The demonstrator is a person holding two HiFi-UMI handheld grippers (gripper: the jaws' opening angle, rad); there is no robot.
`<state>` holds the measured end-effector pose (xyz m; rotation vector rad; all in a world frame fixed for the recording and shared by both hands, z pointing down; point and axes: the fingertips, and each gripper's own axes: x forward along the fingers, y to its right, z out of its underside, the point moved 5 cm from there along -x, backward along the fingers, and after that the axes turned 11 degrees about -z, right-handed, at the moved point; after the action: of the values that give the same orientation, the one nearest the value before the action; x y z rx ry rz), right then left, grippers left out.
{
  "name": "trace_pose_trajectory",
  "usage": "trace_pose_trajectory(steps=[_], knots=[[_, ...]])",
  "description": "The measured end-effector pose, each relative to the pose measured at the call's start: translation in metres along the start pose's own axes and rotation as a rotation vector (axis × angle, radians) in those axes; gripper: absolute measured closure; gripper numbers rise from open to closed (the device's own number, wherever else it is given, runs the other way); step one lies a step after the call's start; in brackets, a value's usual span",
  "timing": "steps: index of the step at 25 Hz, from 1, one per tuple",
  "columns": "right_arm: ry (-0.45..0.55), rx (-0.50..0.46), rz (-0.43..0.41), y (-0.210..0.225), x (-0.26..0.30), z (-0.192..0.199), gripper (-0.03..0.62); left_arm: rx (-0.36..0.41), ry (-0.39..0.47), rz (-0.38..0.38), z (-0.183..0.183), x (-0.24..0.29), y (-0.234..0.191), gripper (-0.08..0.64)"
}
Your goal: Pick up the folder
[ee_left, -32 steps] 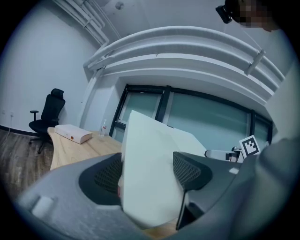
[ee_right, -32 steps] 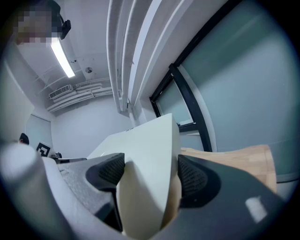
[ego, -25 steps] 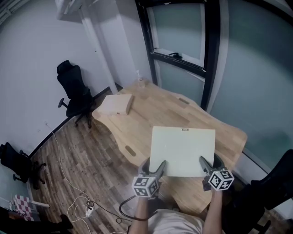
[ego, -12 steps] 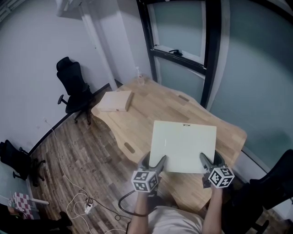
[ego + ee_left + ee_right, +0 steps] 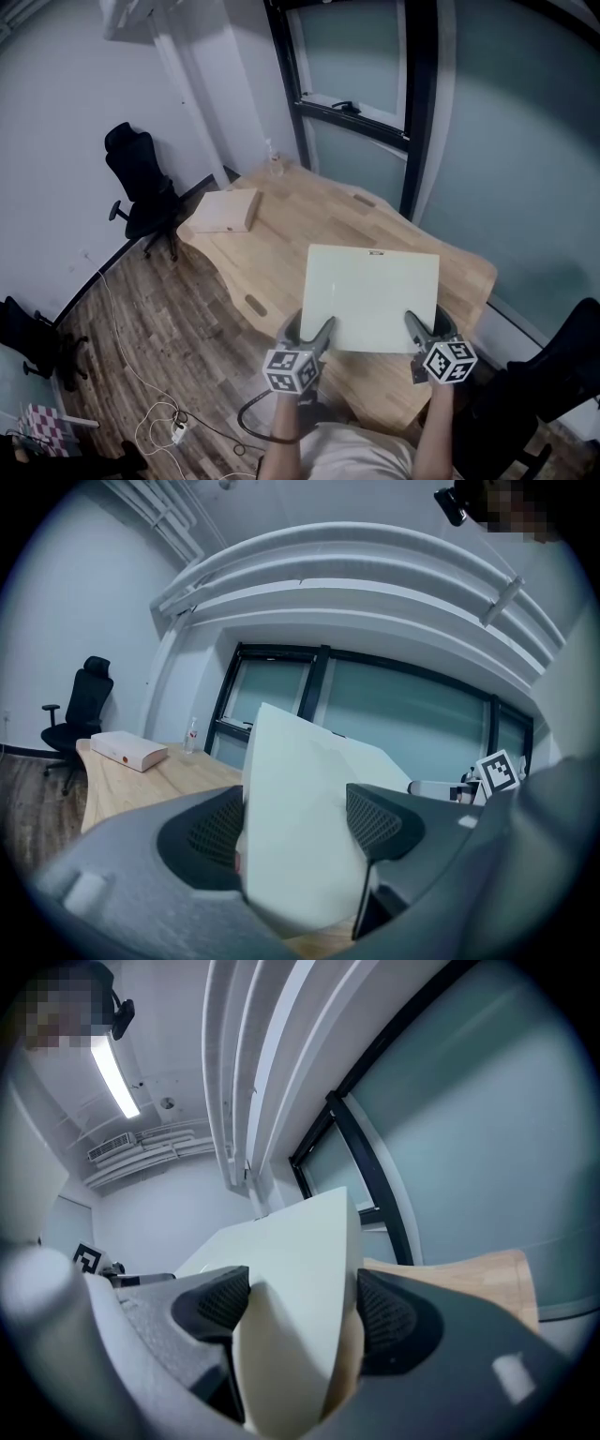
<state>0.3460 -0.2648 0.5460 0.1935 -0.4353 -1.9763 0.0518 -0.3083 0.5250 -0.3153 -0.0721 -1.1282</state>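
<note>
The folder (image 5: 373, 295) is a flat, pale cream rectangle held in the air above the wooden table (image 5: 281, 239). My left gripper (image 5: 322, 335) is shut on its near left corner, and my right gripper (image 5: 414, 328) is shut on its near right corner. In the left gripper view the folder (image 5: 300, 827) stands between the two dark ribbed pads (image 5: 380, 822) and tilts upward. In the right gripper view the folder (image 5: 300, 1307) is clamped the same way, and the right gripper (image 5: 295, 1312) points up toward the ceiling.
A flat tan box (image 5: 222, 210) lies on the table's far left end, with a clear bottle (image 5: 274, 159) beyond it by the window. A black office chair (image 5: 136, 187) stands at the left wall. Cables (image 5: 169, 427) trail on the wood floor.
Both grippers keep their hold on the folder. The folder has risen a little and tilted up, and the whole head view has shifted slightly left.
</note>
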Motion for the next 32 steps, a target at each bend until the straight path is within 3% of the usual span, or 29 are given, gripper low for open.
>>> trace_pose_trajectory(steps=[32], knots=[[-0.030, -0.057, 0.023, -0.010, -0.004, -0.002, 0.238, -0.043, -0.006, 0.019, 0.008, -0.009, -0.003, 0.232]])
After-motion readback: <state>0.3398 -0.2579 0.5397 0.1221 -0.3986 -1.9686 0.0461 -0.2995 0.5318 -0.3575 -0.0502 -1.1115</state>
